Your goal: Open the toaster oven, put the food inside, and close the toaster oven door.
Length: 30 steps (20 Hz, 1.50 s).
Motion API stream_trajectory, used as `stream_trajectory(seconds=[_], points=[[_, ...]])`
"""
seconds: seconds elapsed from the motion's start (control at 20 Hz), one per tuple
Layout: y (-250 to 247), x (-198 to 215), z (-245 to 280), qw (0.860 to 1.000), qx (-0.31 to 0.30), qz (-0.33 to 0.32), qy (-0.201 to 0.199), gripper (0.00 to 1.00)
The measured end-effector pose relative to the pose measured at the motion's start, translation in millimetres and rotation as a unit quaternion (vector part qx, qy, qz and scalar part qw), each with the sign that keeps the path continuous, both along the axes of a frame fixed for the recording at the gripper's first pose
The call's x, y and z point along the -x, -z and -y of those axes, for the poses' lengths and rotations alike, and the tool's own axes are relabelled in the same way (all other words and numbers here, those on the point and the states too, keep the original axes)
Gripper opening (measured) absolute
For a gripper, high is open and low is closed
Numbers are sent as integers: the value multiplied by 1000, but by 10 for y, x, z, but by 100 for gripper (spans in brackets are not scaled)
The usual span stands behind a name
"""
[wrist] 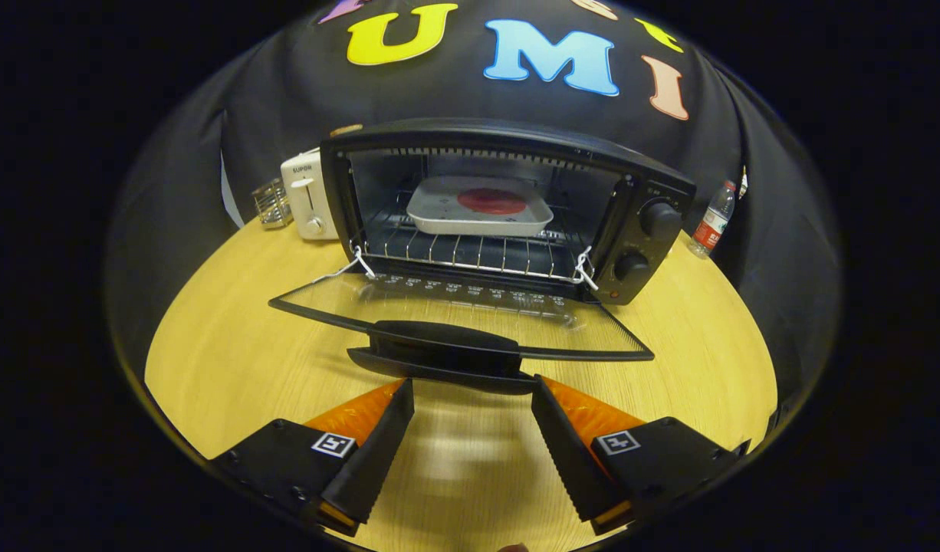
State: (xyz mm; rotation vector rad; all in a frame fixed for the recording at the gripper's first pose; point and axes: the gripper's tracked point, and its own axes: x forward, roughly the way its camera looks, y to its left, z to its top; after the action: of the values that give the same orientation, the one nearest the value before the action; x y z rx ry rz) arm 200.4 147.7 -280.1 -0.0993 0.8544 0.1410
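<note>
In the centre of the frame we see the black toaster oven point(508, 207) with its glass door point(455, 314) dropped flat toward us, so the wire rack is reachable. On that rack sits the pale rectangular tray point(478, 215) carrying a round red food item point(491, 201), well inside the cavity. Our claw point(472, 395) hangs spread wide at the lower middle, gripping nothing, its fingertips just beneath the door's black handle point(447, 354), which we judge is placed to lift the door shut. A white toaster point(307, 195) stands upper left on the wooden surface point(232, 360).
</note>
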Motion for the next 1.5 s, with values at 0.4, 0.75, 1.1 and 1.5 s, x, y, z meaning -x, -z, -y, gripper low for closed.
stream_trajectory(seconds=[0.4,0.75,1.1,1.5], points=[[-535,-298,-22,996,-54,57,31,98],[-1183,-367,8,987,-56,148,3,98],[-1855,20,211,969,-63,237,-11,98],[-2292,580,668,950,-49,309,-10,98]])
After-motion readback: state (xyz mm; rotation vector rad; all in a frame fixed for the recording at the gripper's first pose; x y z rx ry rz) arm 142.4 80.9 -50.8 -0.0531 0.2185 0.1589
